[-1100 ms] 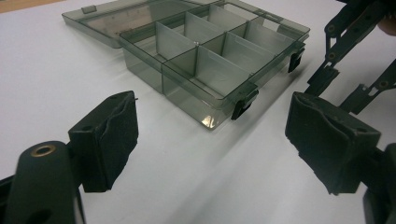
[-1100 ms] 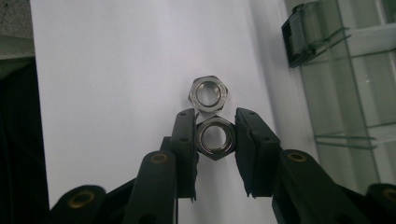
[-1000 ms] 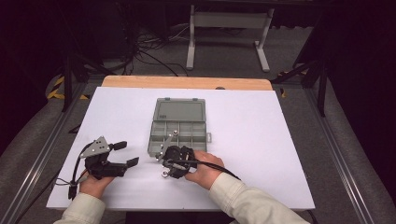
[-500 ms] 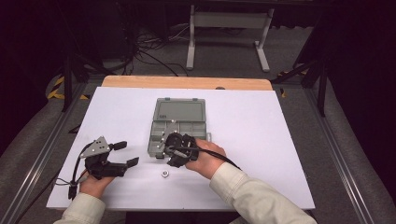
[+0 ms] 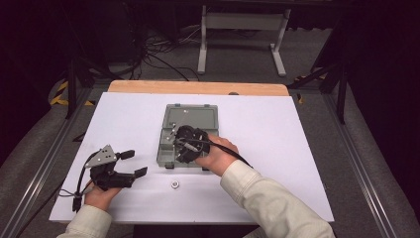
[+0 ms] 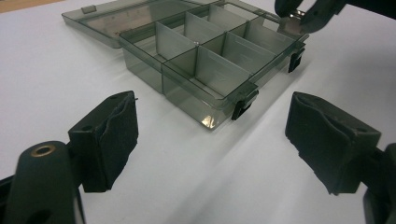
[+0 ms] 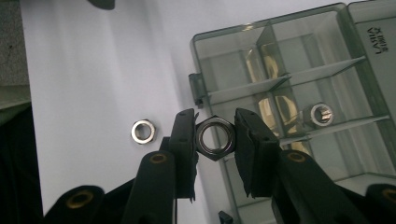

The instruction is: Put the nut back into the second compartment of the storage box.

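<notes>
Right gripper, clamping a silver hexagonal steel nut, is now rising over the smoky transparent plastic compartment box's near-left edge; left gripper is idling wide open beside it.

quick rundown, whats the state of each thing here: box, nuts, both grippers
compartment box: lid open, laid flat behind it
held nut: clamped between the right gripper's jaws, above the box's near edge
nut in box: lying loose in a compartment
nut on table: lying flat, outside the box
right gripper: shut on the held nut
left gripper: jaws wide open, holding nothing, apart from the box
</notes>
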Available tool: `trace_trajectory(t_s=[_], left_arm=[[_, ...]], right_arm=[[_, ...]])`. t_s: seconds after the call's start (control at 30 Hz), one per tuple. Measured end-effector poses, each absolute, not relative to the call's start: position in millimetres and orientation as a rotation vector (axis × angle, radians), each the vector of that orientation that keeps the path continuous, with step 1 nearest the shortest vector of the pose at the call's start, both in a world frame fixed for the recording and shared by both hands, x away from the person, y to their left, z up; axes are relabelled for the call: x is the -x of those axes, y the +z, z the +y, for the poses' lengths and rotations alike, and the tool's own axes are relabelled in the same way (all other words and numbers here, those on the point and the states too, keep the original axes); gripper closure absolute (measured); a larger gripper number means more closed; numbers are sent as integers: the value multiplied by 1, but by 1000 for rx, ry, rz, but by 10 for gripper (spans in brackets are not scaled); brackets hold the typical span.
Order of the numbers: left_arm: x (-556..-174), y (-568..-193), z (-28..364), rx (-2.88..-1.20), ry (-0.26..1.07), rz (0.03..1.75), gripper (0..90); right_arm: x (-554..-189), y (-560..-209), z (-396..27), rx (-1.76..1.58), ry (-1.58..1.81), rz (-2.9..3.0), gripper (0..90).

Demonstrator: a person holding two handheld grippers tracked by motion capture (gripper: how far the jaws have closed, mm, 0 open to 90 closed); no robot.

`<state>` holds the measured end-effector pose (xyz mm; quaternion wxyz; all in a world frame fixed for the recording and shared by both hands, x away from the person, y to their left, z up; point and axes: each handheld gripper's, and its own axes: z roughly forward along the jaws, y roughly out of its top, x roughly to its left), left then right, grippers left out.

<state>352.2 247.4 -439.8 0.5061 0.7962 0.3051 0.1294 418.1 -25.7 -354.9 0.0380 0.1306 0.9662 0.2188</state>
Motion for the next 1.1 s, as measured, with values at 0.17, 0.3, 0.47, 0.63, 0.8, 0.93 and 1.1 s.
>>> trace_trajectory(t_s=[0.17,0.3,0.47,0.63,0.8,0.93,1.1], left_arm=[[-352,-440,248,-1921,312,736,179],[-352,-440,247,-1920,313,736,179],[-352,-440,247,-1921,312,734,178],[-352,-440,247,-1918,312,737,179],[-352,-440,247,-1918,311,737,179],[-352,-439,247,-1916,317,731,178],[-352,-439,247,-1914,311,735,178]], right_arm=[[-427,-352,-25,-424,675,2954,696],[-437,-352,-24,-452,671,2950,697],[-449,-351,-26,-497,684,2941,696],[-461,-349,-26,-539,691,2922,696],[-473,-348,-25,-573,679,2901,696],[-481,-351,-24,-605,691,2884,697],[-492,-355,-21,-633,682,2875,696]])
